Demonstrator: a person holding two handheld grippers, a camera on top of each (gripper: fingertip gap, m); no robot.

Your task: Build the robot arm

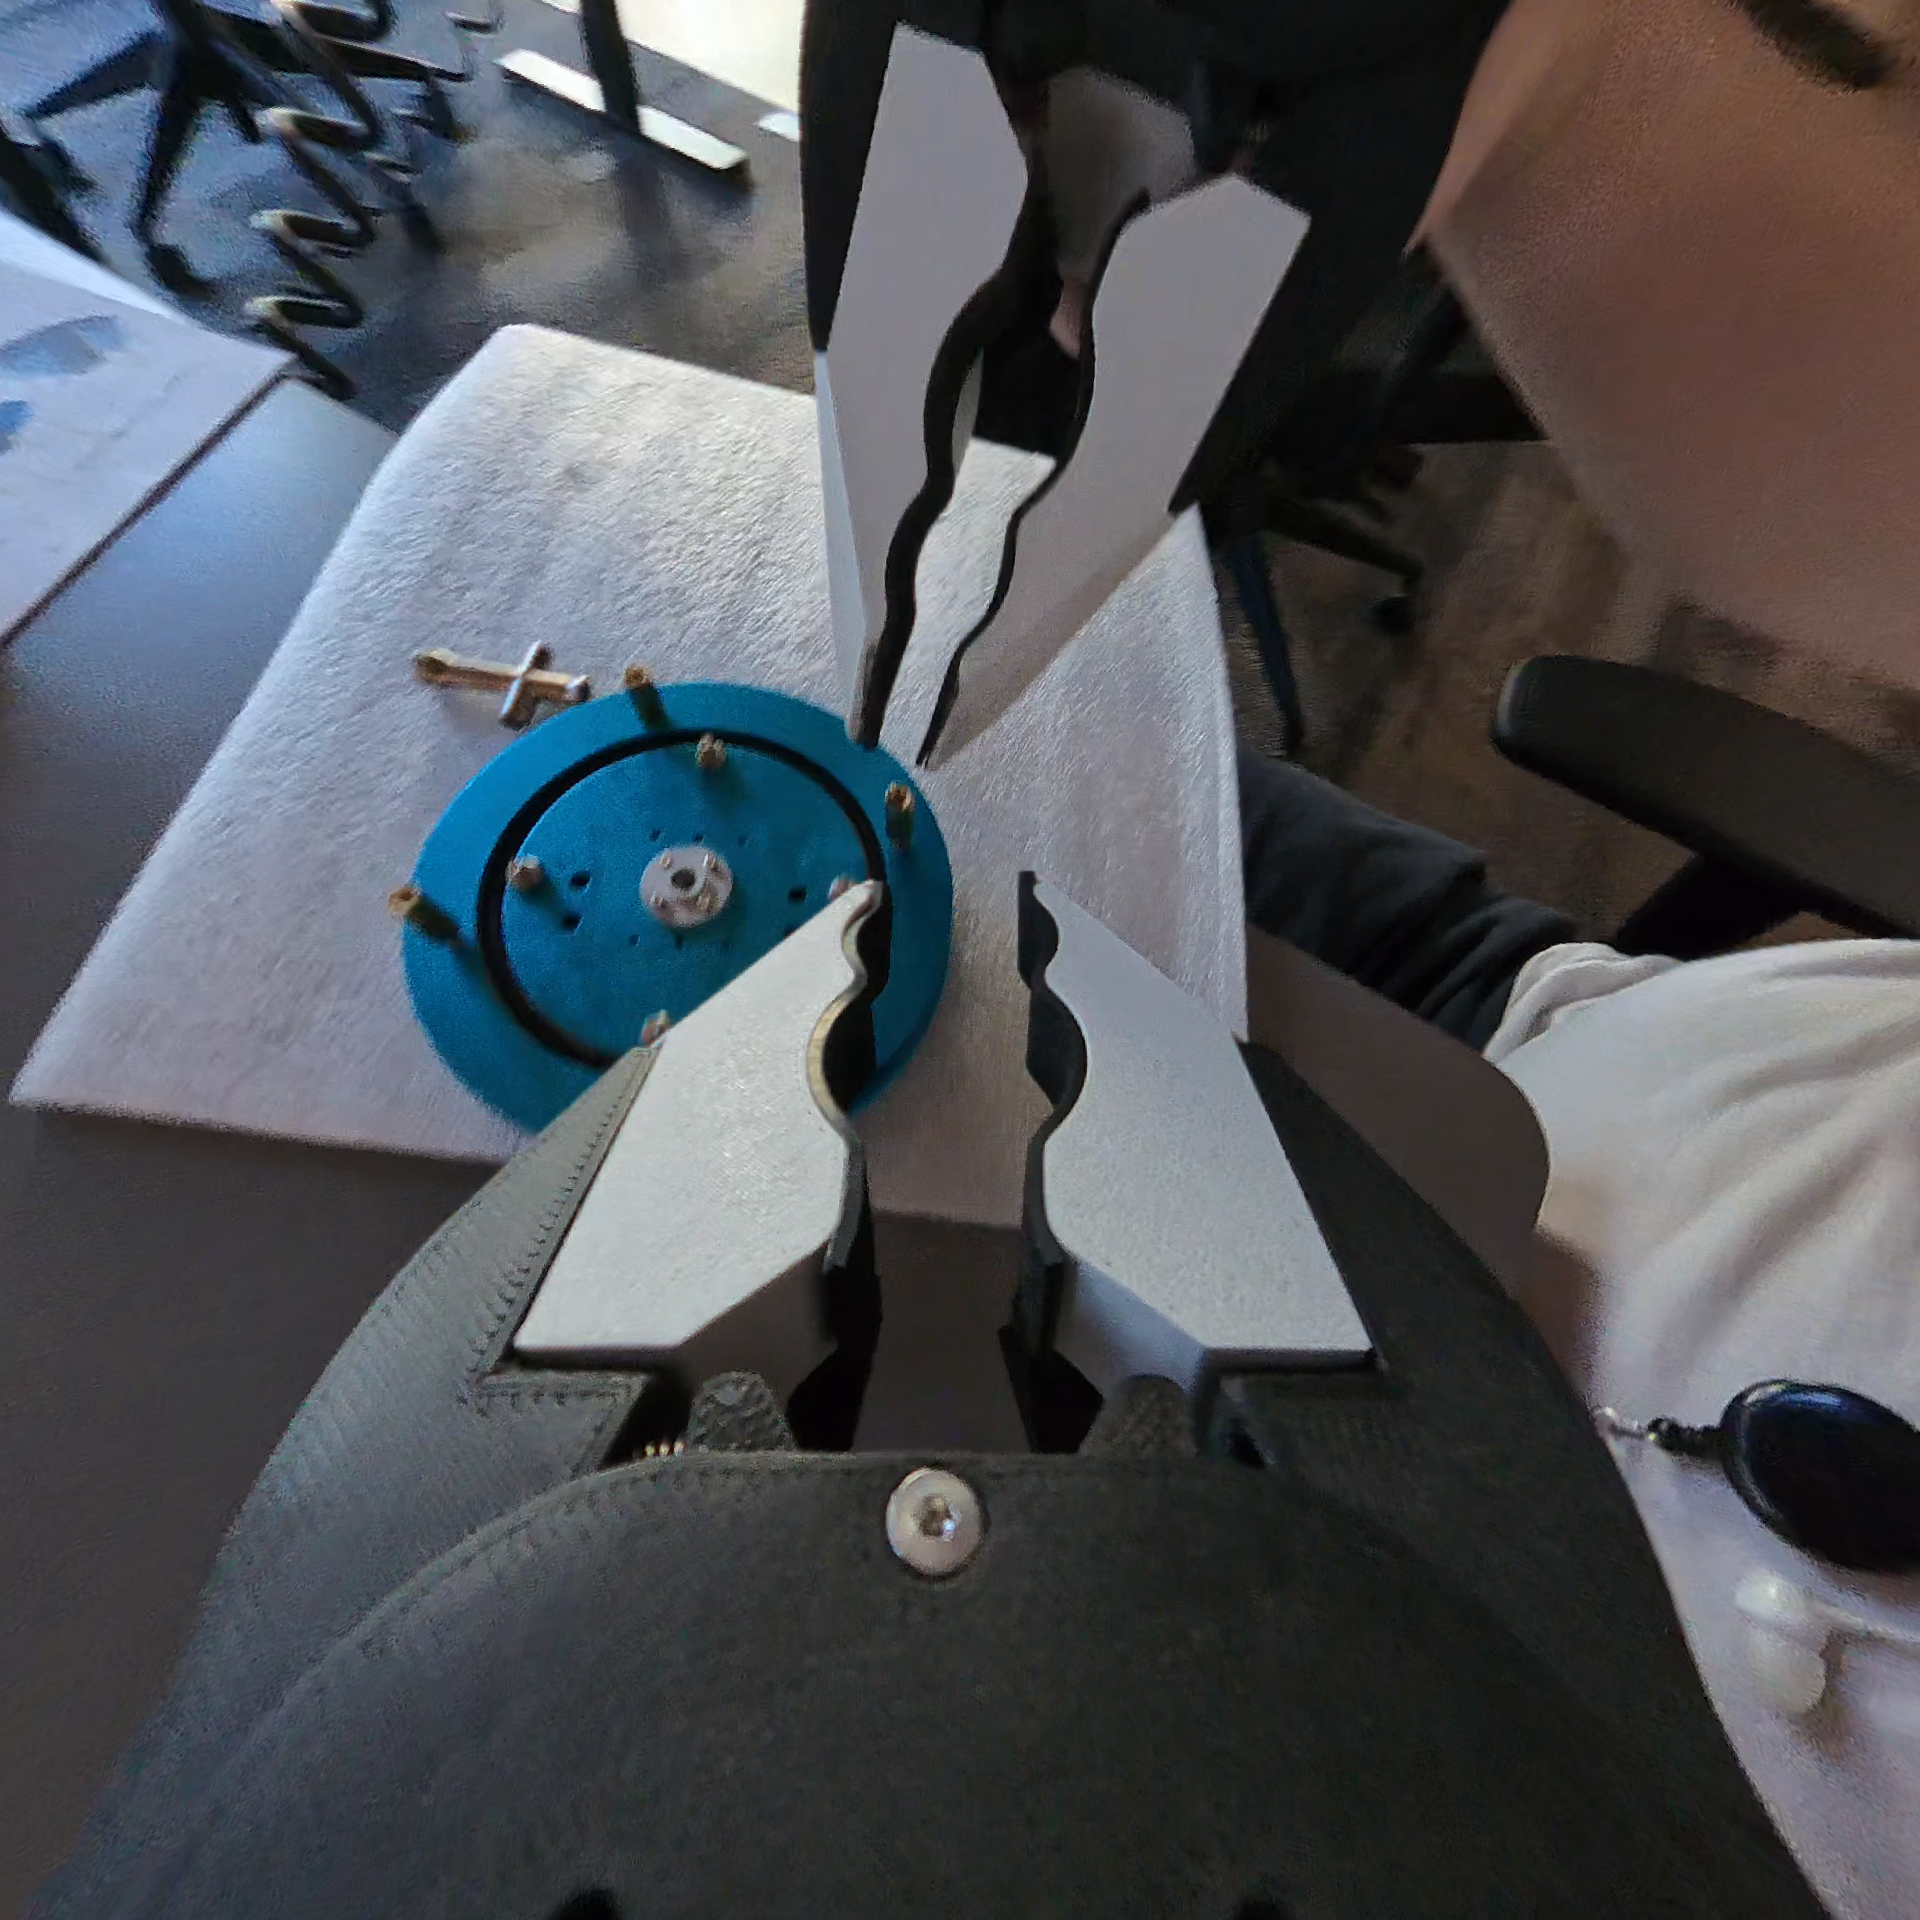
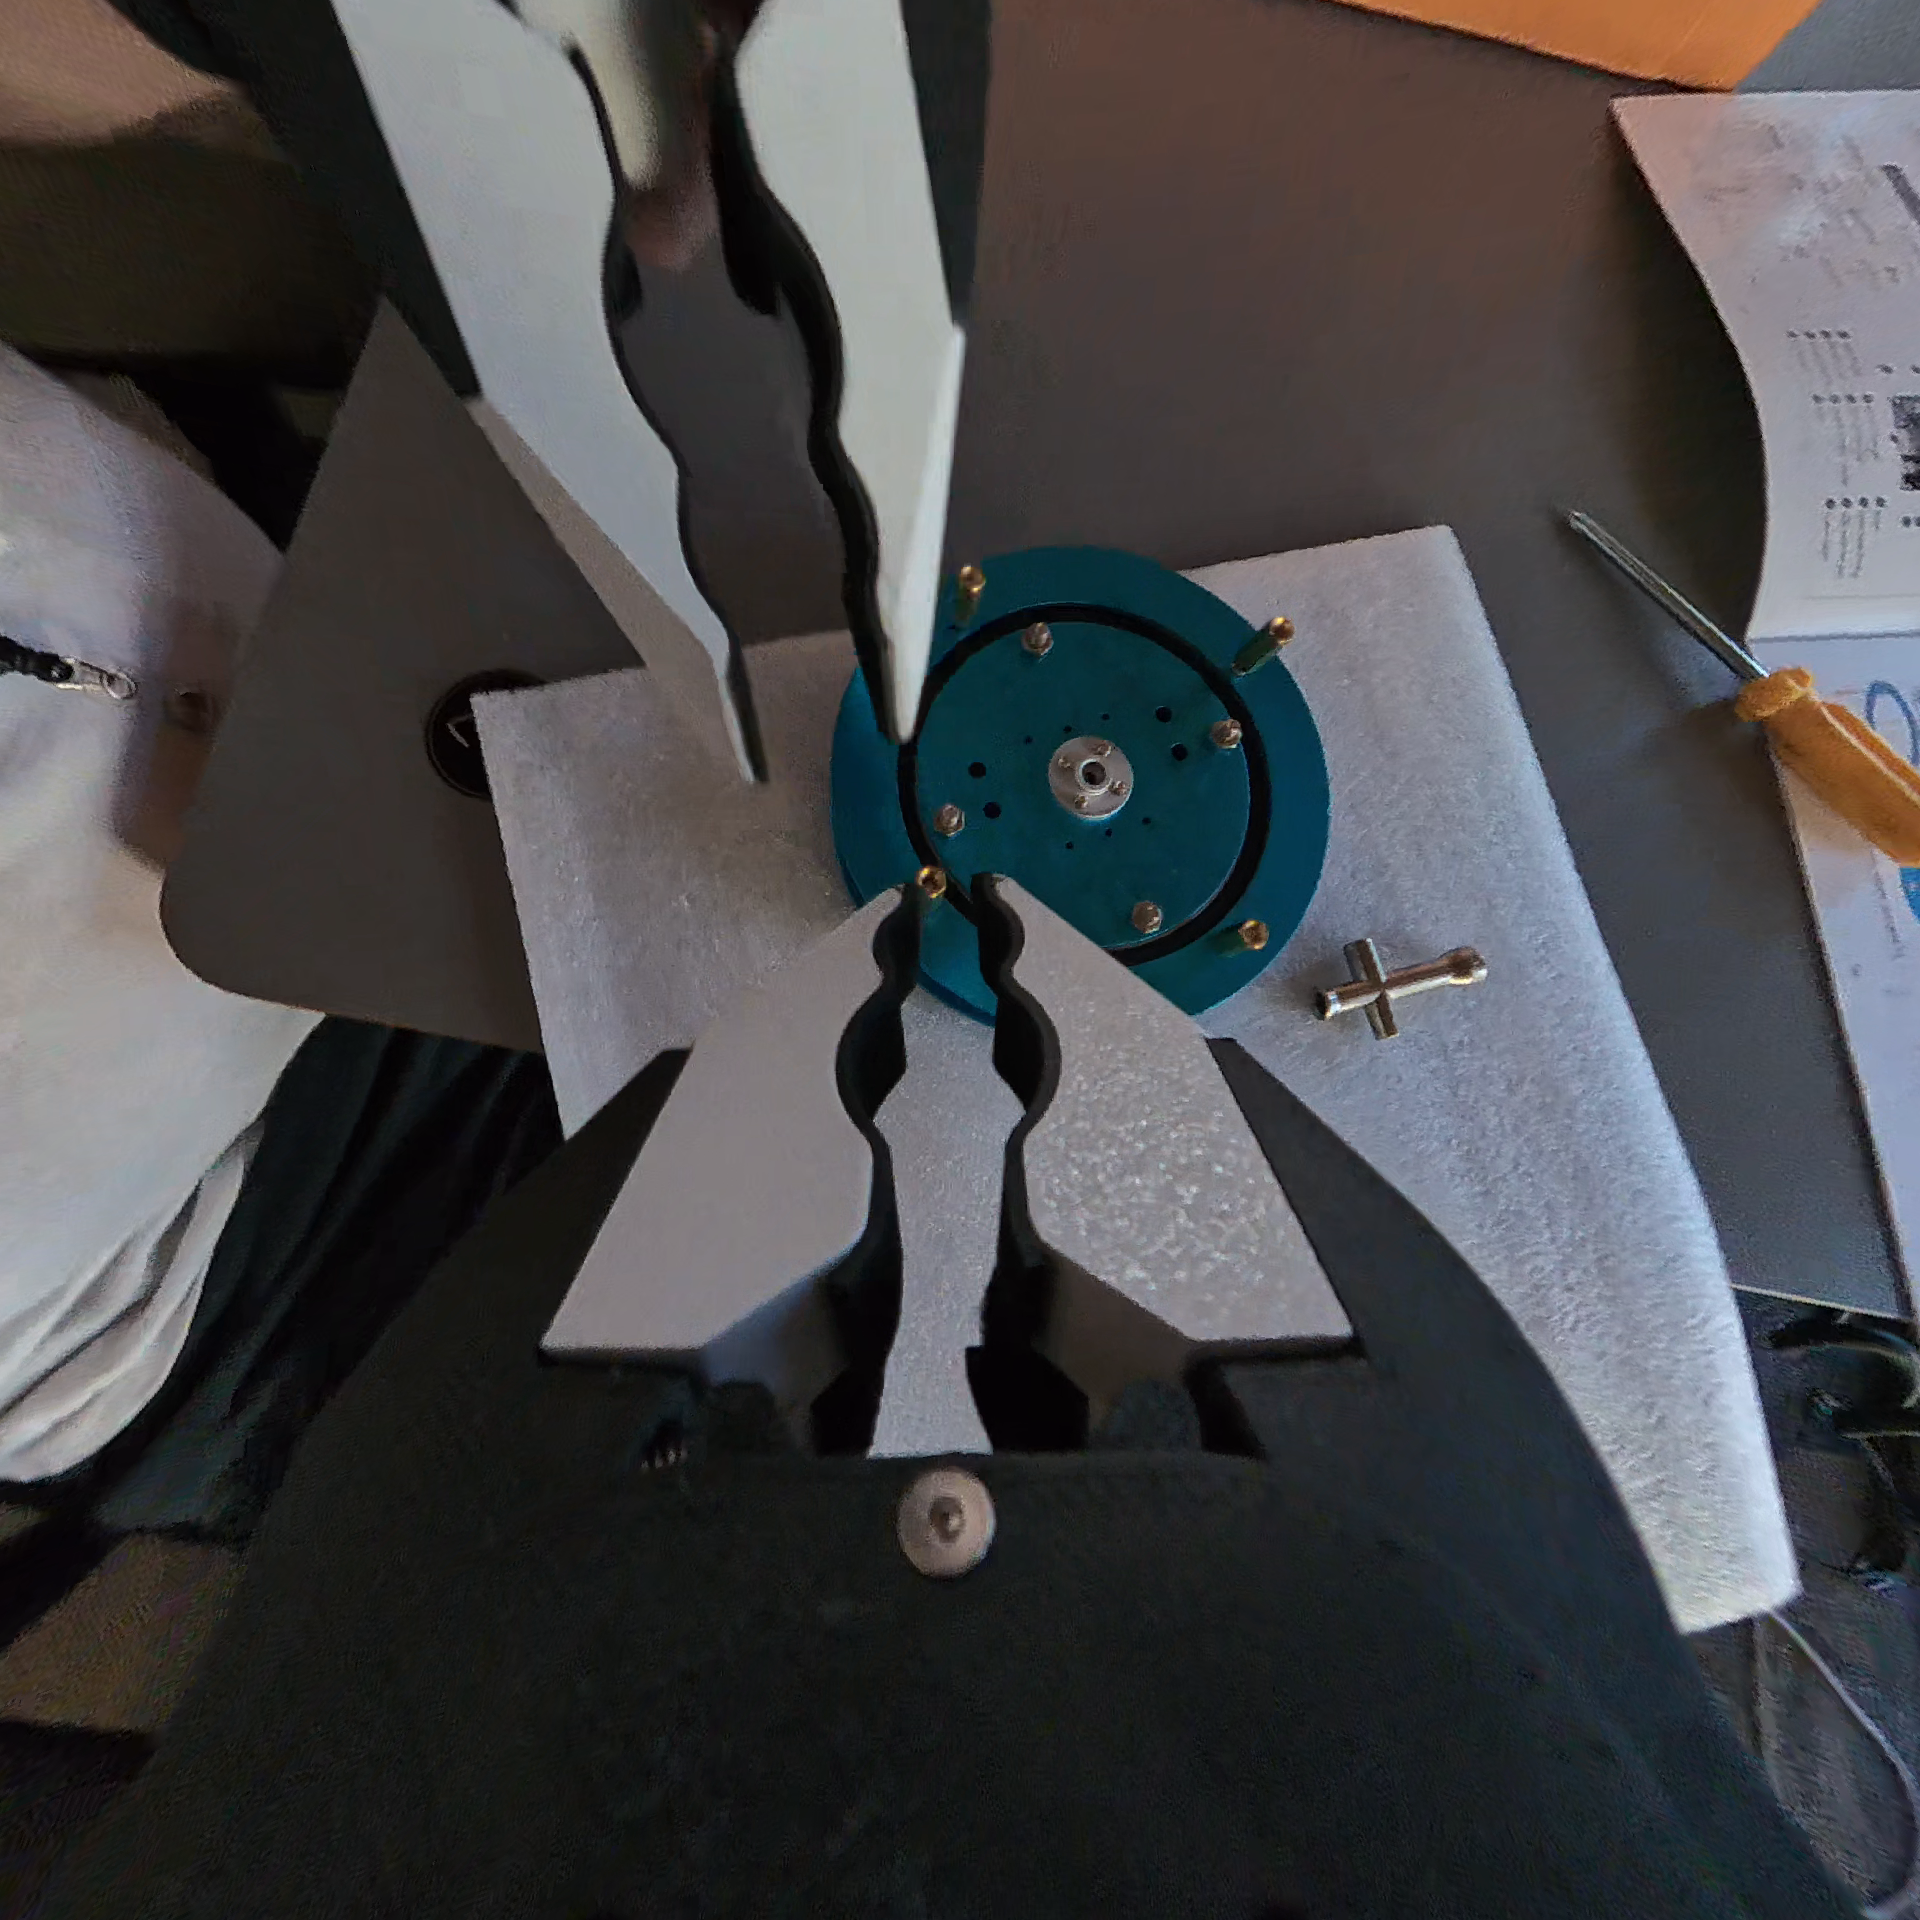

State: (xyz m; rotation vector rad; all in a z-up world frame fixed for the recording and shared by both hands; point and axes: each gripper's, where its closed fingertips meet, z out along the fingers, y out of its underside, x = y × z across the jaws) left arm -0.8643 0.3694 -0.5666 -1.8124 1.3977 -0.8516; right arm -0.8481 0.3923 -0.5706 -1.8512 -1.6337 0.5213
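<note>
Blue disc [image 2: 1081, 779] with brass standoffs [image 2: 1276, 636] and a black ring [image 2: 1242, 862] lies flat on white foam sheet [image 2: 1455, 1143]; right gripper [image 2: 954, 883] has its tips parted narrowly about one standoff at the rim, clamped on nothing; left gripper [image 1: 951, 888] hangs over the disc's edge, jaws apart and empty; a small metal cross wrench [image 2: 1392, 982] lies just beside the disc; a yellow-handled screwdriver [image 2: 1829, 748] rests on the grey table [image 2: 1351, 364].

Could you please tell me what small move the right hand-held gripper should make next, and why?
Probably a slight nudge forward. The right hand-held gripper is open by a narrow gap, and an upright brass standoff post on the rim of the round blue plastic disc stands right at the mouth of that gap, not yet between the fingers.
</note>
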